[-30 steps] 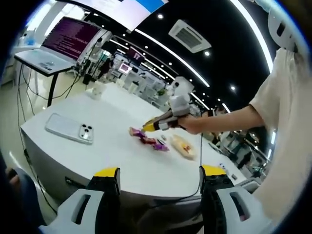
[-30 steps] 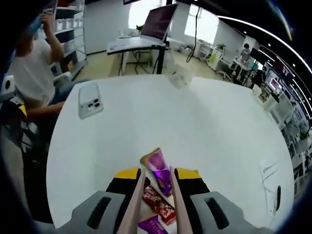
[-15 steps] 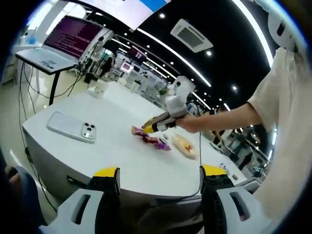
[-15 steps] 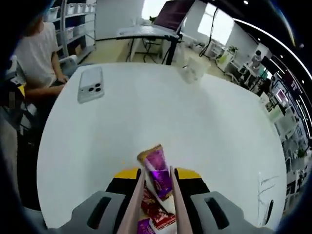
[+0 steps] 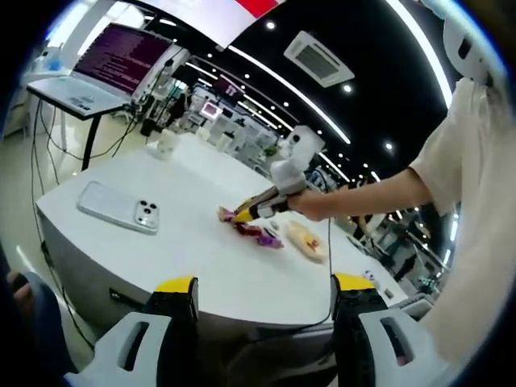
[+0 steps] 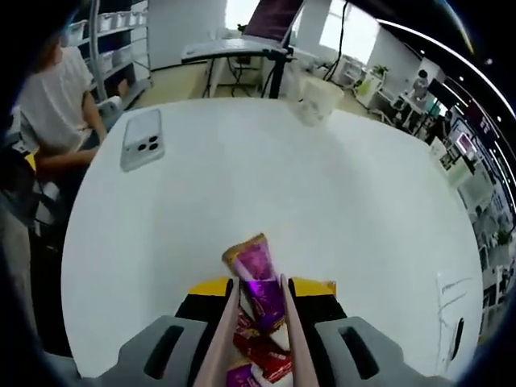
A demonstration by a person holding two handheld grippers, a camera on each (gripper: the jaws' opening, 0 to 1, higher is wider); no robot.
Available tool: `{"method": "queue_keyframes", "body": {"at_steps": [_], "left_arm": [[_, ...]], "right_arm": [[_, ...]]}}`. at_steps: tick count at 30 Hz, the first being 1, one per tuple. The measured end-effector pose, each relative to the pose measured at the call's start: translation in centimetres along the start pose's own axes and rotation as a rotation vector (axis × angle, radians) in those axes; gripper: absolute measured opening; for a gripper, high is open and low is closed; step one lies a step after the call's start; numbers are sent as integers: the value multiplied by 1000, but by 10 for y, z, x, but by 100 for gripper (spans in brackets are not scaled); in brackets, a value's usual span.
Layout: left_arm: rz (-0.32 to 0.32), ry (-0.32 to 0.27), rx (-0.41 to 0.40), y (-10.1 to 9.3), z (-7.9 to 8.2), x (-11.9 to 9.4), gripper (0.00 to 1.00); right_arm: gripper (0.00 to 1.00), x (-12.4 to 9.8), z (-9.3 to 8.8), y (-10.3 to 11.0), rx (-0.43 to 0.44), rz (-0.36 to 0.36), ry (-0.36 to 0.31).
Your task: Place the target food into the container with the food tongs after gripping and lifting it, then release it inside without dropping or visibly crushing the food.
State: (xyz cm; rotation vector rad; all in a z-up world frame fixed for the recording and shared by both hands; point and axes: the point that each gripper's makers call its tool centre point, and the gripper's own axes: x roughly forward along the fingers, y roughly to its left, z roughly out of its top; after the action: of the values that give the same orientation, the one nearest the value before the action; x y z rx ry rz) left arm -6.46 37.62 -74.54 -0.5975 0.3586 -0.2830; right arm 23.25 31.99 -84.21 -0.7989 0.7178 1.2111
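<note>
My right gripper (image 6: 260, 289) is shut on a pair of pale food tongs (image 6: 228, 326). The tongs pinch a purple snack packet (image 6: 256, 270) with an orange end, held just above the white table (image 6: 363, 210). More red and purple packets (image 6: 263, 351) lie beneath it. In the left gripper view the right gripper (image 5: 278, 187) is in a person's hand, and the purple packet (image 5: 229, 214) sits at the tongs' tip over the loose packets (image 5: 260, 233). A shallow container (image 5: 305, 240) with something yellow lies just right of them. My left gripper (image 5: 264, 282) hangs open below the table's near edge.
A phone (image 6: 141, 139) lies face down at the table's left, also visible as the phone (image 5: 118, 208) in the left gripper view. A clear cup (image 6: 314, 98) stands at the far edge. A laptop (image 5: 105, 68) sits on a stand behind. A seated person (image 6: 48, 109) is at the left.
The right gripper has kept the tongs shut on the purple packet and drifted only slightly over the pile. The left gripper has stayed open and still.
</note>
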Motion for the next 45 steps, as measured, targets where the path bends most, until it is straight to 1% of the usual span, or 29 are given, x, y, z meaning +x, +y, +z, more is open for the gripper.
{"method": "queue_keyframes", "body": {"at_steps": [7,10,13,17,18,22,26,31,34,45], "left_arm": [[5,-6,-6,1,0,-1,66],[2,-6,-14,2,-3,1,67],[2,-3,-18,2,-5,2,68],[0,9,-18,3,-8,4,67],[-5,-4,-9,5,2,6,67],[-3,-20,11,7,11,9,67],[0,-32,10,5,12,9,67],[2,-36,-3,1,7,9,67],[-1,-39,1,-1,9,8,67],[16,-54,5,4,14,4,67]], "right_arm": [[26,0,-2,-1,15,6,1],[26,0,-3,0,35,9,-5],[26,0,-3,-1,35,8,-8],[26,0,-5,-2,60,11,-17],[26,0,-5,-2,81,15,-19],[25,0,-6,-1,95,15,-22],[25,1,-5,-1,108,21,-24],[25,1,-5,-2,116,22,-21],[24,1,-5,-2,117,22,-21],[23,1,-7,-2,123,23,-23]]}}
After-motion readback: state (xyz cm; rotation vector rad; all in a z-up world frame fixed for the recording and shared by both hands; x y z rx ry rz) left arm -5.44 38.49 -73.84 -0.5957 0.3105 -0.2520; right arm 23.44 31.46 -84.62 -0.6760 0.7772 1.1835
